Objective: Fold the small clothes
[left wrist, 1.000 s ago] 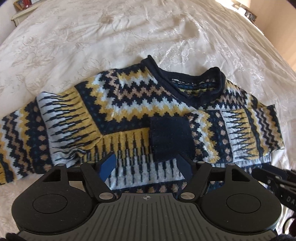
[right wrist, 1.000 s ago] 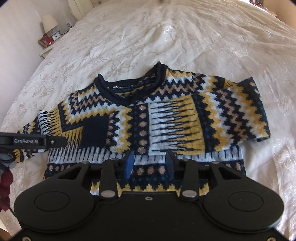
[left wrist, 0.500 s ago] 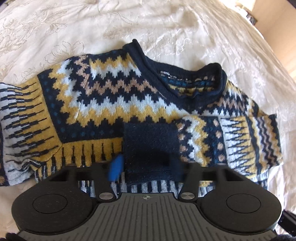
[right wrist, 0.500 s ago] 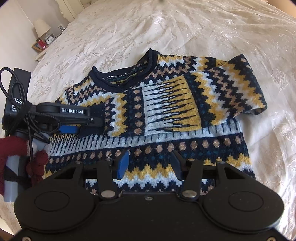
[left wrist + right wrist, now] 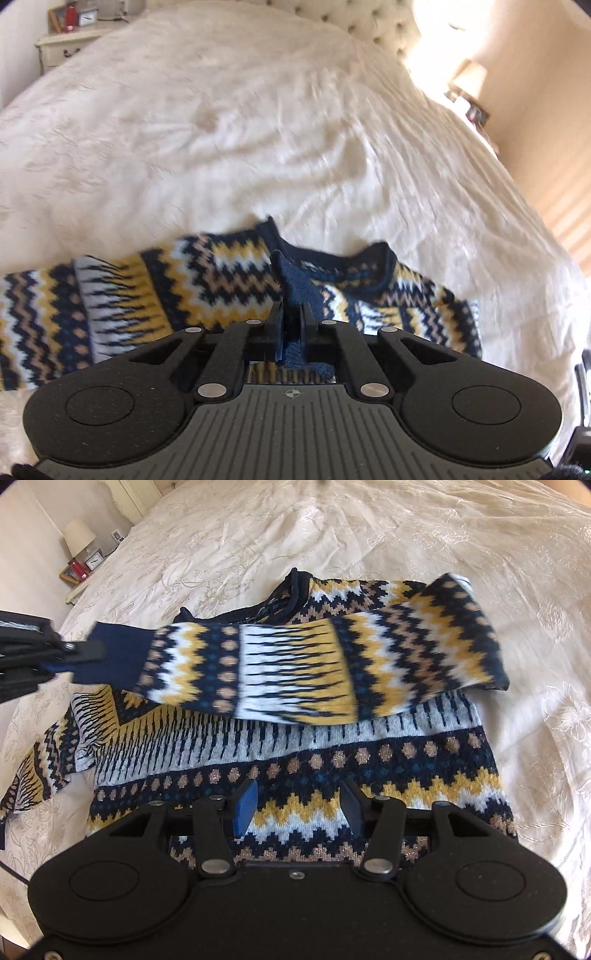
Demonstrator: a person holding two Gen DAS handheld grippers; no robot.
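A small knitted sweater [image 5: 332, 760] in navy, yellow, white and tan zigzags lies on the bed, neck [image 5: 295, 590] away from me. My left gripper [image 5: 292, 314] is shut on the navy cuff [image 5: 295, 288] of one sleeve. In the right wrist view that left gripper [image 5: 79, 653] holds the cuff [image 5: 118, 657] at the left, and the sleeve [image 5: 332, 668] stretches in the air across the sweater's chest. My right gripper [image 5: 297, 805] hovers open over the hem, with nothing between its fingers.
A cream embroidered bedspread [image 5: 406, 528] covers the bed all around the sweater. A nightstand with a lamp [image 5: 79, 535], a clock and a red item stands at the far left. A tufted headboard [image 5: 369, 29] and a second lamp [image 5: 469, 77] are at the far end.
My left gripper came down on the navy cuff, shut on it and rose, lifting the sleeve off the sweater's chest. My right gripper opened a little and stayed over the hem.
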